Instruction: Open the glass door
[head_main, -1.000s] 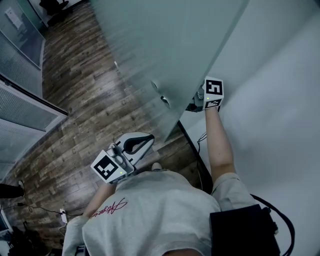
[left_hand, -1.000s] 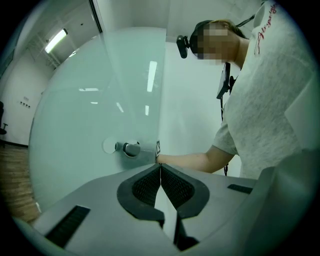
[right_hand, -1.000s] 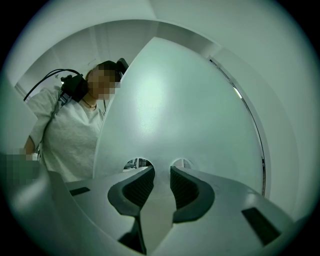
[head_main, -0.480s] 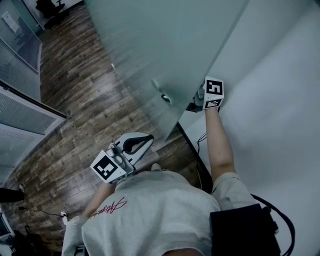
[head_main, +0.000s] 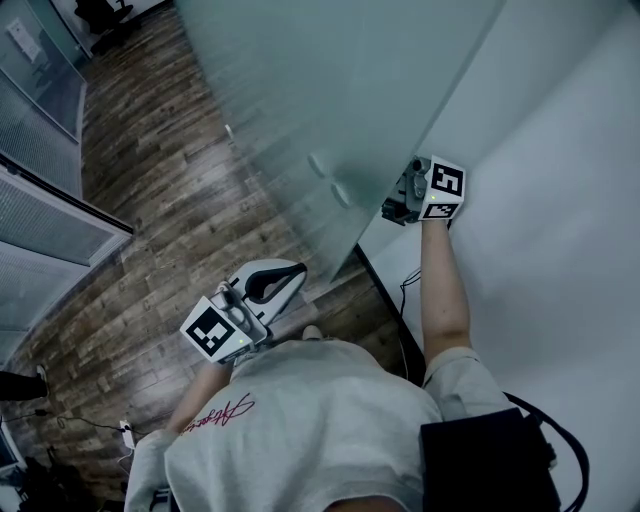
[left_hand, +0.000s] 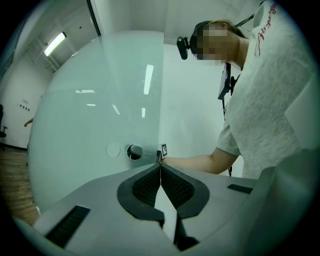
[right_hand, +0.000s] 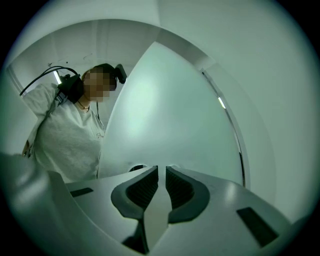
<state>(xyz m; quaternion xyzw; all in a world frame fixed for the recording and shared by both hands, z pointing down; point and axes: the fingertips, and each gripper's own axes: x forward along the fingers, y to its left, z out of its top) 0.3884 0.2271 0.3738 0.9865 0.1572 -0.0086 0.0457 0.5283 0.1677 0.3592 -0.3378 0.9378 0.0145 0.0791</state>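
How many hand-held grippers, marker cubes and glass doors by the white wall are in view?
Hand-held grippers: 2, the left hand-held gripper and the right hand-held gripper, whose jaws have just been closing with nothing between them
Marker cubes: 2
Glass door: 1
Total: 5

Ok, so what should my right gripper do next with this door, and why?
Probably press the right gripper against the far face of the glass door beside the handle and swing it further open. Its jaws have just been closing, with a narrow gap left and nothing between them, so it grips nothing, and the door's face lies right ahead of them.
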